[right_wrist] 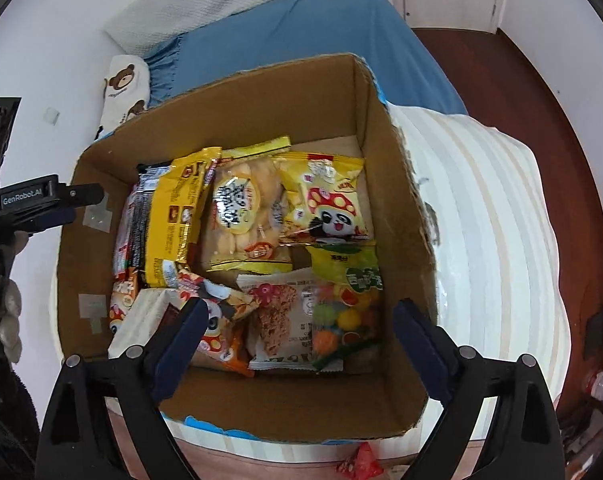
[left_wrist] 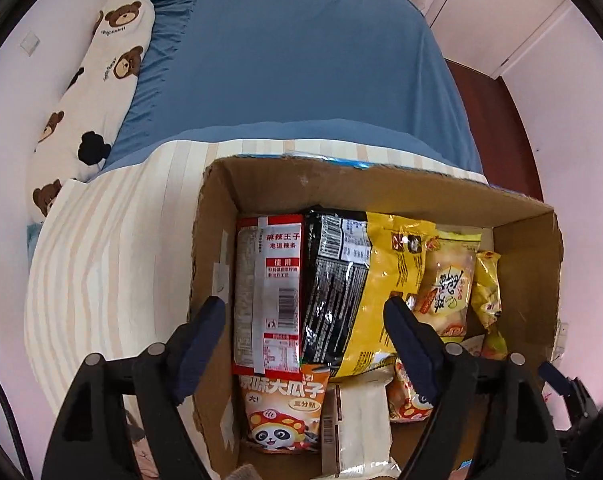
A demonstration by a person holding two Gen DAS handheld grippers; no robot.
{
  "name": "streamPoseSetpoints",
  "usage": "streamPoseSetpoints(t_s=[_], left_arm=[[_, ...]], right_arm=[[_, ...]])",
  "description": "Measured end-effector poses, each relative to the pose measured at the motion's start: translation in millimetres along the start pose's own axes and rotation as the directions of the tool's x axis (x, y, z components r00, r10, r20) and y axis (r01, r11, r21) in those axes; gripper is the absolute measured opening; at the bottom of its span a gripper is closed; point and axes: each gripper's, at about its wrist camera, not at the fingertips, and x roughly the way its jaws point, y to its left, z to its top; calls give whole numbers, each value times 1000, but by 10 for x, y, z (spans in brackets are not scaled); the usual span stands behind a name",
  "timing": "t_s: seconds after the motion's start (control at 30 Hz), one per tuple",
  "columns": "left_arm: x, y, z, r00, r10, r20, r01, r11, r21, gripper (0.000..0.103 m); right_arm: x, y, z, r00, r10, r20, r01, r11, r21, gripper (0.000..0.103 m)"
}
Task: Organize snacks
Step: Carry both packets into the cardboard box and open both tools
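Both my grippers, left (left_wrist: 305, 320) and right (right_wrist: 297, 324), are hanging jaws apart, empty, over the snack-filled cardboard box (right_wrist: 261, 100).

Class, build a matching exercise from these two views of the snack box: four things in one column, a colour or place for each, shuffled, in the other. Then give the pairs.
1. red packet
2. fruit candy bag
3. bear-print pillow
4. cardboard box

A. against the wall, beside the blue sheet
B. on the striped cover
C. box's left side
D. box's right side

Pairs: 1-C, 2-D, 3-A, 4-B
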Motion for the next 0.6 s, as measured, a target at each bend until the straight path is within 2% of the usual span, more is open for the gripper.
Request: streamPoseSetpoints(t_s=[0.1, 0.2, 0.33, 0.4, 0.47, 0.6], left_arm=[[-63, -73, -93, 1000, 9, 29, -10, 1000, 28, 82], [-184, -157, -278, 997, -11, 73, 8, 999, 33, 94], [-372, -241, -573, 989, -58, 134, 54, 998, 32, 96], [-455, -294, -720, 986, -49, 161, 42, 998, 46, 103], [-542, -333, -884, 980, -26, 197, 15, 998, 59, 103], [-702, -359, -1187, 972, -27, 233, 11, 997, 70, 103]], right_arm=[[-52, 17, -22, 1000, -7, 13, 7, 1000, -11, 96], [-124, 42, -50, 999, -31, 34, 32, 999, -31, 96], [-232, 69, -148, 997, -47, 58, 50, 997, -56, 96], [-314, 78, -215, 996, -51, 75, 56, 996, -64, 97], [-397, 104, -285, 992, -76, 98, 84, 993, -83, 99], [-560, 158, -429, 987, -86, 138, 101, 990, -102, 99]])
